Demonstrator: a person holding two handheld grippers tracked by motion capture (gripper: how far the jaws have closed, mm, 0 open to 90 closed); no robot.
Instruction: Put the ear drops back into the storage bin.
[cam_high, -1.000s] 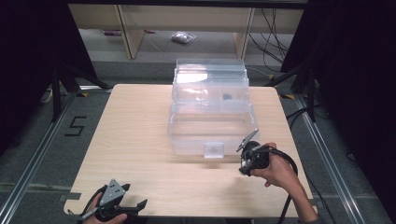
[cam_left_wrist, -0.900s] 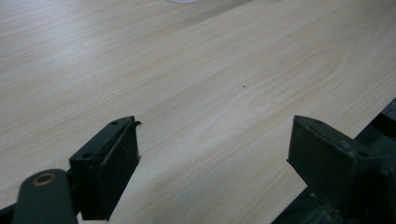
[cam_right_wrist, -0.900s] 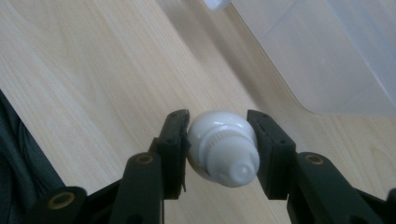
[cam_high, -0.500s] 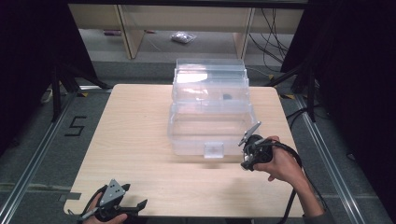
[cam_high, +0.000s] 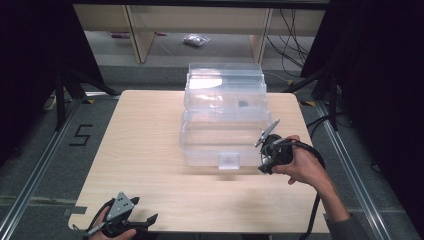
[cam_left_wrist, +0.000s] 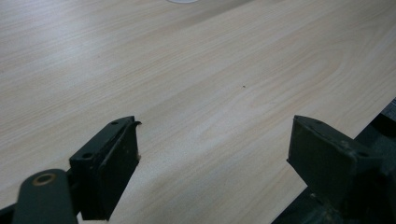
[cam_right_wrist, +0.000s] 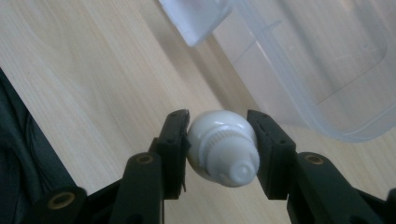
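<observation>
Right gripper view: the right gripper (cam_right_wrist: 219, 140) has its black jaws clamped on a small white plastic object with a ribbed collar, perhaps a bulb or cap (cam_right_wrist: 223, 145), held just beside the near right corner of a clear plastic storage box (cam_high: 223, 125) on the pale wooden table (cam_high: 145, 130). The rounded, smooth piece could slip from the pads if the grip loosens. The left gripper (cam_left_wrist: 215, 154) rests near the table's front edge, jaws wide apart, holding nothing. A "5" is marked on the floor (cam_high: 81, 135).

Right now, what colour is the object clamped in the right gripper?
White, clearest in the right gripper view.
</observation>
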